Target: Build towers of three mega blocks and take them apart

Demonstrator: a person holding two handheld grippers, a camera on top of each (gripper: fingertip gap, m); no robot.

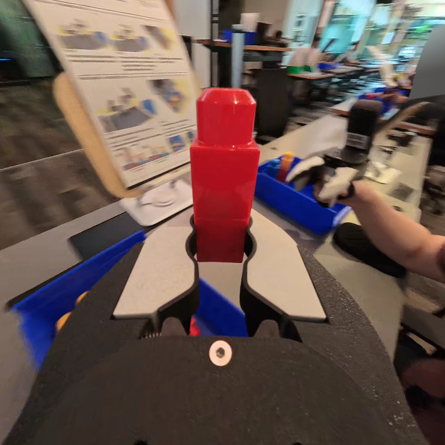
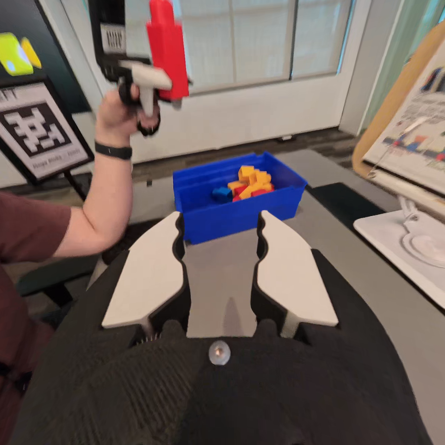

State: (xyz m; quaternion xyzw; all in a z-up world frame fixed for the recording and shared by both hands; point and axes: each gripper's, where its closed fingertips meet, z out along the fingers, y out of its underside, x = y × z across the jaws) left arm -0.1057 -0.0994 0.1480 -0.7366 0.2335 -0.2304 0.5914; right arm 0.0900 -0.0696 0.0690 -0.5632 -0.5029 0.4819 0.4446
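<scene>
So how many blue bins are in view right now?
2. One blue bin with loose blocks sits on the table ahead of the right gripper; another lies beside that gripper, seen from the left wrist.

Instruction board (image 1: 125, 91) blurred, cut at top edge; red tower (image 2: 167, 50) top cropped; background shelves (image 1: 313, 60) indistinct.

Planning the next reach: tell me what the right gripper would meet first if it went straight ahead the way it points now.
Most likely the near wall of the blue bin, which lies directly ahead of the right gripper. Its jaws are open and empty, with only bare grey table between them. Depth is unclear, so it might pass just over the rim.
</scene>
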